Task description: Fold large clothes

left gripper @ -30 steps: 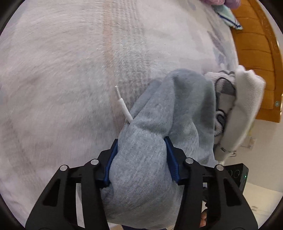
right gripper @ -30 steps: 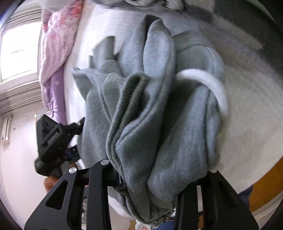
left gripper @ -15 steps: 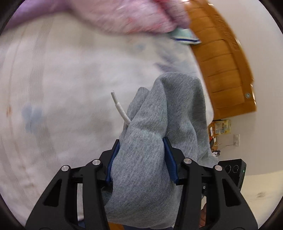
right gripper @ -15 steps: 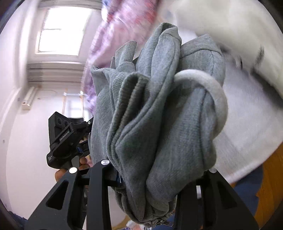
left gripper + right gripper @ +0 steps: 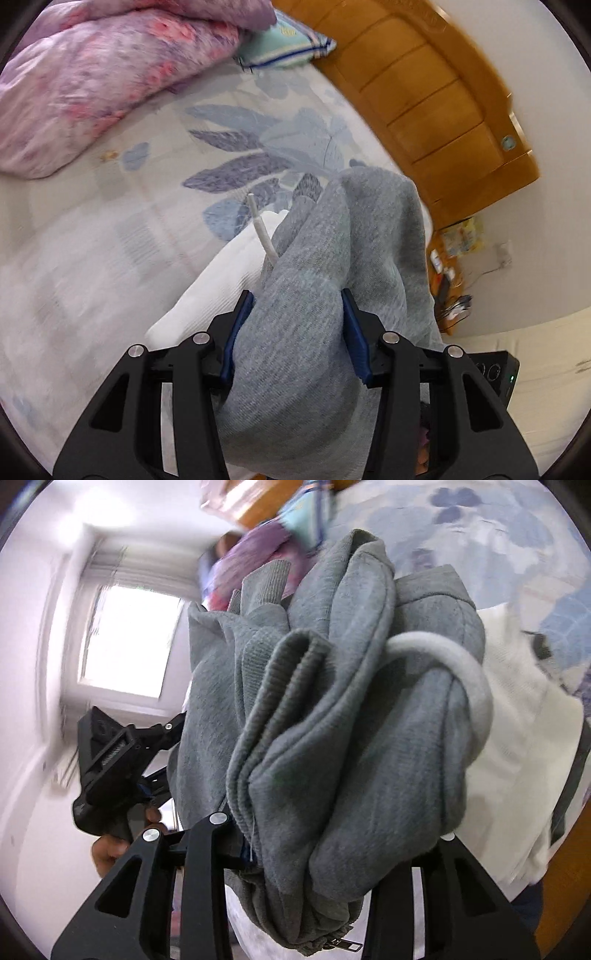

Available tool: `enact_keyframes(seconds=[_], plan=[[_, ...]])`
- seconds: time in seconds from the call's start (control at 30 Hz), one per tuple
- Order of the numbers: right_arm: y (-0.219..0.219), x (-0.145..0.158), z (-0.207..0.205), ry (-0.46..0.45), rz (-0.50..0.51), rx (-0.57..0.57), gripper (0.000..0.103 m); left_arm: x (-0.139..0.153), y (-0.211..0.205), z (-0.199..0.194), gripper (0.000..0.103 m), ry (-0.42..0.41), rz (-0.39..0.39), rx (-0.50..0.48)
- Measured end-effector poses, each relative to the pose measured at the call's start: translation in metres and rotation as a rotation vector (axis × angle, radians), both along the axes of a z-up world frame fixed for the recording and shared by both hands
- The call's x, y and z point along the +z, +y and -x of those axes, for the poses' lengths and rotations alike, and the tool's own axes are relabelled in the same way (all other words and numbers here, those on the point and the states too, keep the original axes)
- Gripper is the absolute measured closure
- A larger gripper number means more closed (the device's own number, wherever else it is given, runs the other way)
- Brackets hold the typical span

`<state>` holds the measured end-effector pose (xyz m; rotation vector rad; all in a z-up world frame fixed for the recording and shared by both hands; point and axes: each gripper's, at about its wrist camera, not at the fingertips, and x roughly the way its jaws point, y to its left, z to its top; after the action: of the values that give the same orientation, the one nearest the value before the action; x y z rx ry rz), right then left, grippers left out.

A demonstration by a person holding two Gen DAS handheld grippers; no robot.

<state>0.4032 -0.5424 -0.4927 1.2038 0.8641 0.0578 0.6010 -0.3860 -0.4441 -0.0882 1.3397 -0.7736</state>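
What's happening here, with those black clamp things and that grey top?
A person is holding a two-finger gripper in each hand, and both are clamped on one bunched grey hoodie with a white drawstring. The left gripper and the right gripper hold it up above a bed with a leaf-print sheet. A white garment lies on the bed below. Nothing looks neatly folded yet.

Hoodie (image 5: 332,332) bunched between jaws of left gripper (image 5: 295,332) and right gripper (image 5: 332,849), above the bed (image 5: 92,258). Quilt (image 5: 92,74) at bed's far left, pillow (image 5: 284,48) beside it, headboard (image 5: 443,110) right. White garment (image 5: 221,288) under hoodie.
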Motion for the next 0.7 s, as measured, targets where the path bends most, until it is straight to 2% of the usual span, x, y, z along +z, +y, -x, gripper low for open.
enact_keyframes(seconds=[0.07,0.1,0.17,0.2,0.23,0.27,0.3,0.33,0.43,0.5,0.57,0.6,0.67,0.7], plan=[[-0.009,-0.023,-0.007,0.060,0.006,-0.007,0.066,-0.027,-0.020,-0.007,0.056,0.029,-0.030,-0.013],[-0.008,-0.043,-0.017,0.130,-0.007,-0.003,0.064,-0.038,-0.027,-0.009,0.056,0.043,-0.050,-0.015],[-0.013,-0.072,-0.022,0.225,-0.114,-0.021,0.059,-0.064,-0.040,-0.014,0.054,0.065,-0.094,-0.034],[-0.015,-0.076,-0.018,0.246,-0.152,-0.026,0.055,-0.069,-0.040,-0.014,0.045,0.068,-0.109,-0.032],[-0.017,-0.079,-0.020,0.261,-0.182,-0.023,0.052,-0.073,-0.038,-0.017,0.042,0.082,-0.108,-0.005],[-0.019,-0.078,-0.024,0.272,-0.187,-0.005,0.050,-0.076,-0.036,-0.021,0.039,0.095,-0.097,0.017],[-0.028,-0.079,-0.021,0.300,-0.168,0.019,0.041,-0.076,-0.031,-0.023,0.030,0.100,-0.102,0.039],[-0.031,-0.073,-0.022,0.352,-0.128,0.055,0.030,-0.072,-0.026,-0.023,0.028,0.096,-0.113,0.055],[-0.051,-0.057,-0.020,0.383,-0.105,0.157,0.028,-0.050,-0.008,-0.015,0.028,0.064,-0.097,0.090],[-0.056,-0.049,-0.017,0.428,0.004,0.275,0.028,-0.028,0.001,-0.004,0.027,0.033,-0.089,0.130],[-0.058,-0.024,-0.017,0.430,0.145,0.397,0.028,-0.003,0.019,0.010,0.027,-0.022,-0.082,0.196],[-0.058,-0.012,-0.018,0.423,0.213,0.451,0.028,0.008,0.028,0.018,0.027,-0.027,-0.052,0.223],[-0.044,0.015,-0.039,0.378,0.349,0.534,0.028,0.023,0.040,0.035,0.027,-0.026,-0.009,0.256],[-0.035,0.037,-0.048,0.283,0.431,0.601,0.032,0.027,0.040,0.041,0.027,-0.022,-0.006,0.251]])
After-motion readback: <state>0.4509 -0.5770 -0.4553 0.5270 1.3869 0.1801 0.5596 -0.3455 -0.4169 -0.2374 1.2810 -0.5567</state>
